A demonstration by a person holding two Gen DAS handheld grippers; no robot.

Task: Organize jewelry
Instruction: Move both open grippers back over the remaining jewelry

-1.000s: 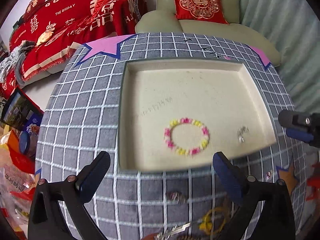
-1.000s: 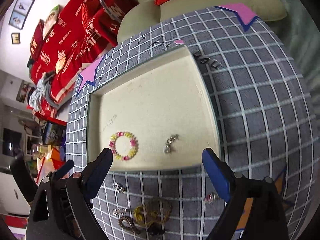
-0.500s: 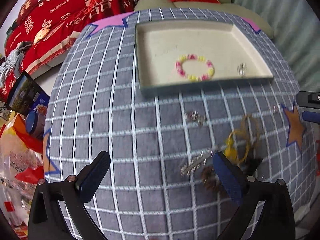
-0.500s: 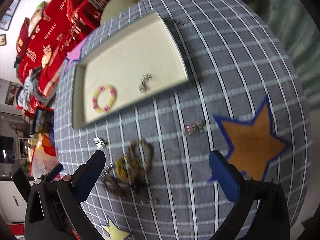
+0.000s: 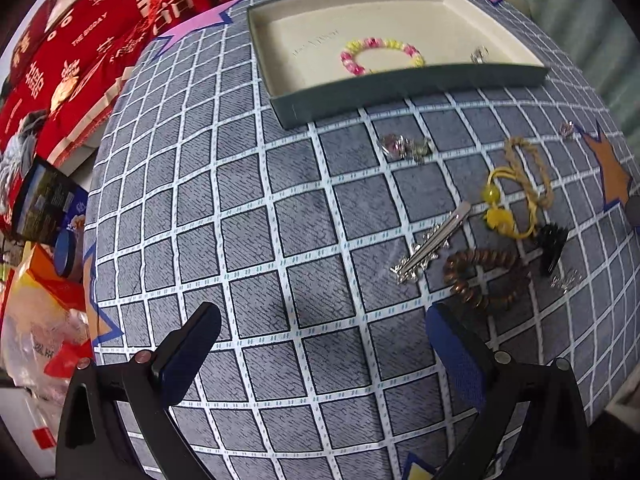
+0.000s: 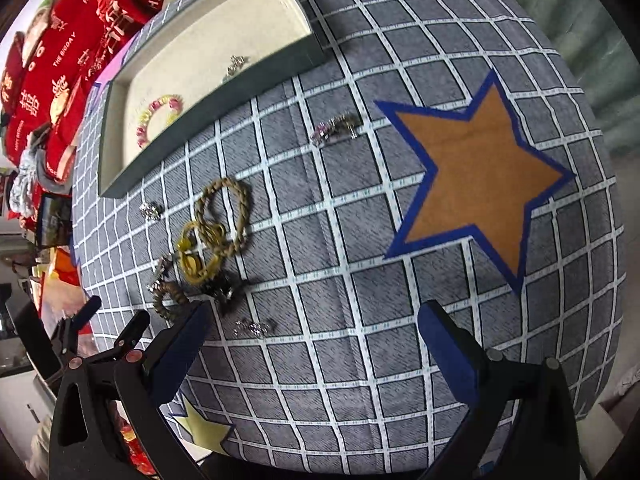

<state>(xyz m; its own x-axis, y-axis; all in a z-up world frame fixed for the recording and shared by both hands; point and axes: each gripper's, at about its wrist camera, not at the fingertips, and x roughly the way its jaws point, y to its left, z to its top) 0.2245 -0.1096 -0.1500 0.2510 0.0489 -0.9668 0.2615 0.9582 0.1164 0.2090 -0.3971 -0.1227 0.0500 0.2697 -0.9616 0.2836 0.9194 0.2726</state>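
Both grippers hang open over the checked cloth, with the loose jewelry lying ahead of them.

The left gripper has its jaws wide apart with only bare grey cloth between them; the right gripper has just been opening, and its jaws stand wide with nothing in them. Just past the left gripper's right-hand finger lies a brown coil bracelet, touching a silver hair clip. Beyond those sit a yellow hair tie tangled with a tan braided band, a black clip and a few small sparkly pieces. Farther off is the cream-lined tray, holding a pink and yellow bead bracelet and one small silver piece. An orange star patch lies ahead of the right gripper. Red bedding is heaped beyond the table's left edge.
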